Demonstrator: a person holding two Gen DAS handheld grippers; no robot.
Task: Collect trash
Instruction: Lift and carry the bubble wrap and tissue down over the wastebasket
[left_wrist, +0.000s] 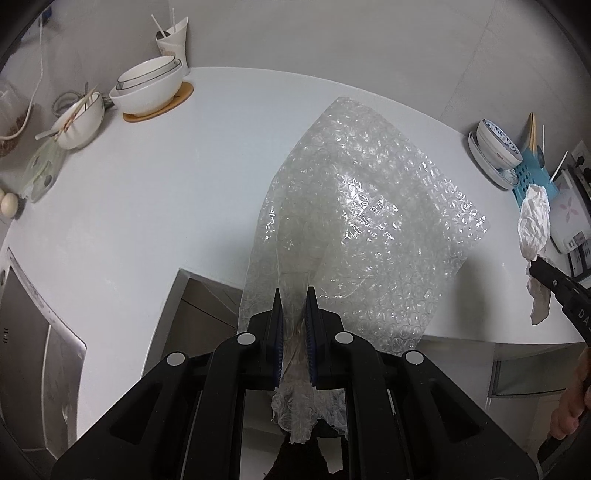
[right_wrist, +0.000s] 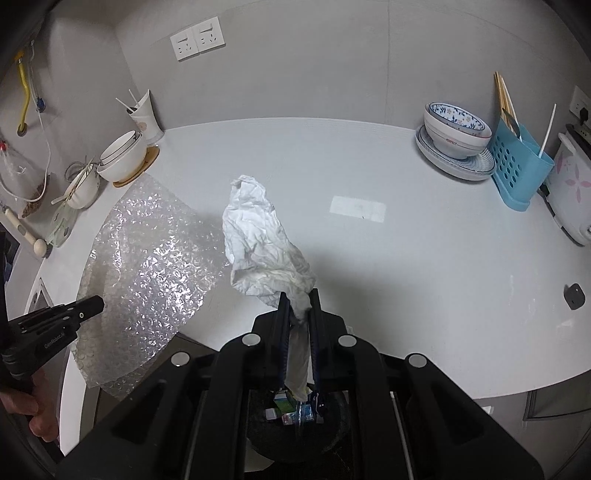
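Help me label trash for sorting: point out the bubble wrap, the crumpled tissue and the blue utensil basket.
bubble wrap (left_wrist: 369, 206): left wrist view, sheet's middle.
crumpled tissue (right_wrist: 258, 240): right wrist view, its bulk.
blue utensil basket (right_wrist: 513, 162): right wrist view, perforated front wall.

— Where is there room to pass?
— The middle of the white tabletop (right_wrist: 406, 266) lies bare.
— And the edges?
— Stacked white bowls (right_wrist: 123, 155) and a cup (right_wrist: 146, 118) crowd the far left corner; a patterned bowl on plates (right_wrist: 456, 138), a blue basket (right_wrist: 517, 162) and a cooker (right_wrist: 569, 192) block the right.
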